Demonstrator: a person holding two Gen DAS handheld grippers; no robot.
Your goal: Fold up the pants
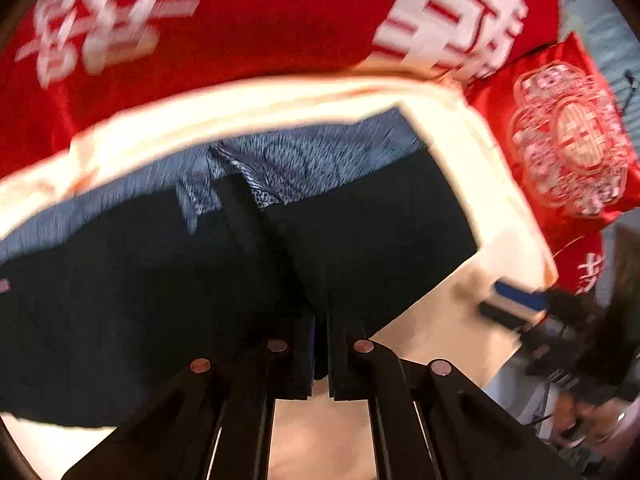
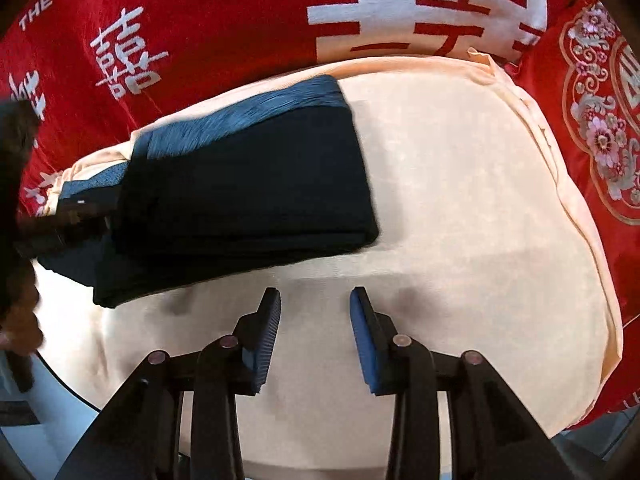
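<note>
My left-wrist view is motion-blurred; white characters on the red cover (image 1: 248, 20) unreadable. My left gripper (image 1: 320, 354) tips buried in the dark pants (image 1: 160, 300) edge, can't see contact. Right view: pants' left end hidden behind my other tool (image 2: 60, 220)

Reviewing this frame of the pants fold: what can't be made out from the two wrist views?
- Left wrist view: the left gripper has its fingers together at the pants edge; whether cloth is pinched is hidden by the fingers.
- Left wrist view: motion blur smears the waistband and the red cover.
- Right wrist view: the pants' left end is covered by a dark object at the frame edge.
- Right wrist view: the right gripper is open over cream cloth; contact is unclear.
</note>
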